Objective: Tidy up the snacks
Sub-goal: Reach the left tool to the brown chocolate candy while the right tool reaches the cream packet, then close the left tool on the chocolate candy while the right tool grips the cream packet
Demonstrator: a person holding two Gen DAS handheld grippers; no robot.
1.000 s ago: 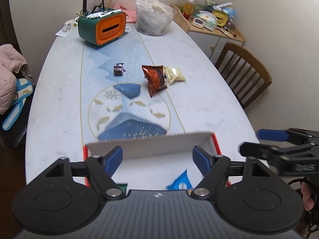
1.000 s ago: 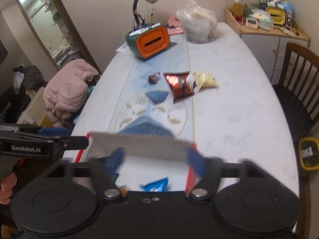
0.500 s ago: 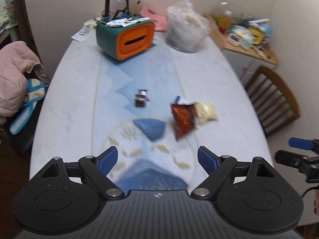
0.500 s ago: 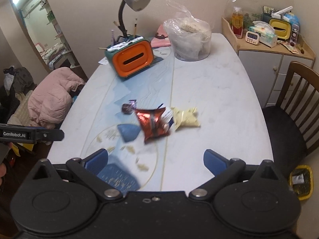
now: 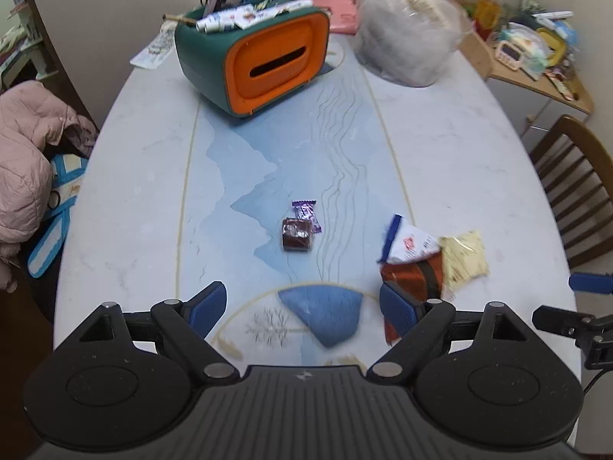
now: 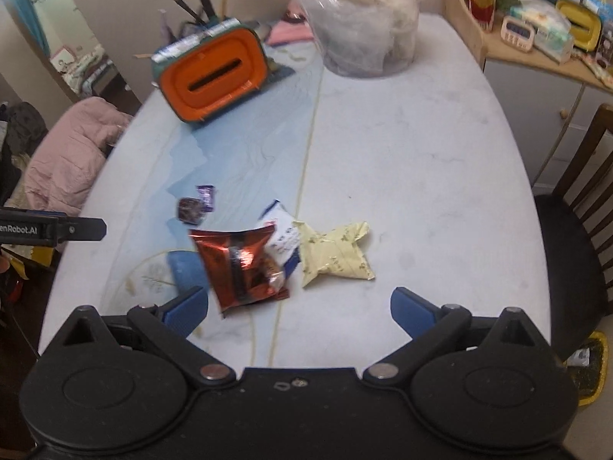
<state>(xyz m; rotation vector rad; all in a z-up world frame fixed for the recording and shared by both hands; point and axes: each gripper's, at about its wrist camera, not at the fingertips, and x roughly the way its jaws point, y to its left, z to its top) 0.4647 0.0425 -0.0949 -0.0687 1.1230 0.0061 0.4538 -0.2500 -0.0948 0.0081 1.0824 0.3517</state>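
Note:
Several snacks lie on the table: a red foil packet (image 6: 241, 268) (image 5: 413, 274), a white and blue packet (image 6: 283, 237) (image 5: 408, 241), a pale yellow packet (image 6: 333, 255) (image 5: 463, 257), a small brown wrapped sweet (image 5: 295, 234) (image 6: 189, 209) and a purple wrapper (image 5: 306, 212) (image 6: 206, 195). My left gripper (image 5: 302, 306) is open and empty, just short of the brown sweet. My right gripper (image 6: 299, 308) is open and empty, just short of the red and yellow packets.
A green and orange tissue box (image 5: 256, 59) with pens and tubes stands at the back, beside a clear plastic bag (image 5: 406, 42). A wooden chair (image 5: 574, 188) is at the right. A cluttered side shelf (image 6: 536, 34) is at the back right. A pink coat (image 5: 23, 161) lies left.
Both grippers have moved forward over the table, away from the white box with blue packets, which has left both views. The loose snacks are now much closer. Both stayed open.

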